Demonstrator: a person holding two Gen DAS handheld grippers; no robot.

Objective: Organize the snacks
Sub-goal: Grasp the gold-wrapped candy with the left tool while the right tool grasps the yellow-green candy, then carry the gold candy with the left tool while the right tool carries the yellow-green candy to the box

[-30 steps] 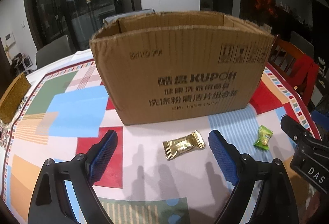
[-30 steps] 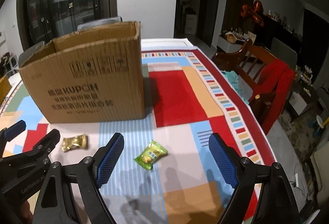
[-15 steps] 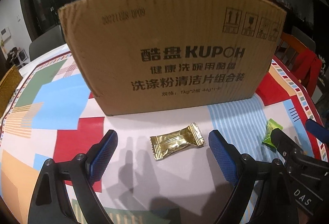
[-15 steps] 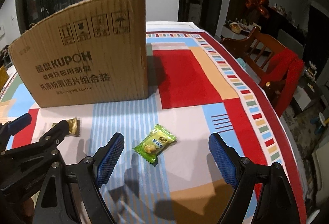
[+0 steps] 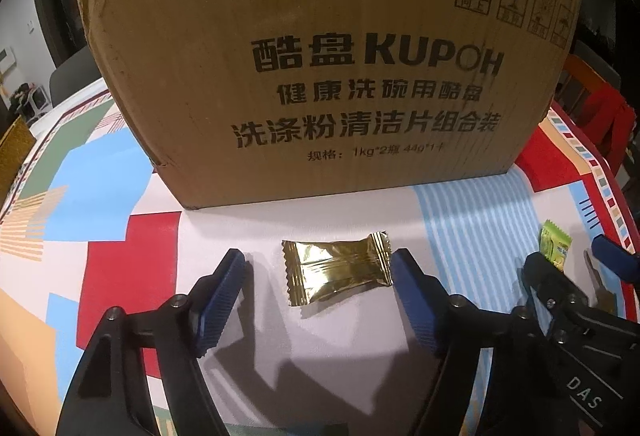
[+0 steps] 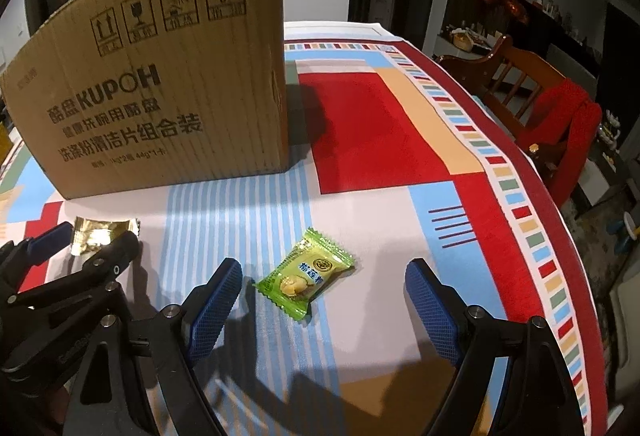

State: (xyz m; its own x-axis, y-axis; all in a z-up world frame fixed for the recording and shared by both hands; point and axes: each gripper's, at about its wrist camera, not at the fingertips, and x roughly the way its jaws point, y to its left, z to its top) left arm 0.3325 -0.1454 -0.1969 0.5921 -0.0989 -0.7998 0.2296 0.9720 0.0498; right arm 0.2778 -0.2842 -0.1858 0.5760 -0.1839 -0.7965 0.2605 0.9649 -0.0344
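- Left gripper [image 5: 320, 296] is spread wide, blue pads on either side of the gold foil-wrapped candy [image 5: 337, 271], which lies flat on the tablecloth; the right pad is just beside the wrapper's crimped end.
- Right gripper [image 6: 324, 300] is also spread, with the green plastic-wrapped candy [image 6: 305, 273] lying between its pads, nearer the left one.
- A tall brown cardboard box printed KUPOH [image 5: 320, 68] stands just beyond both candies.
- The colourful patchwork tablecloth [image 6: 384, 140] runs far right towards a wooden chair draped in red cloth [image 6: 560, 116].
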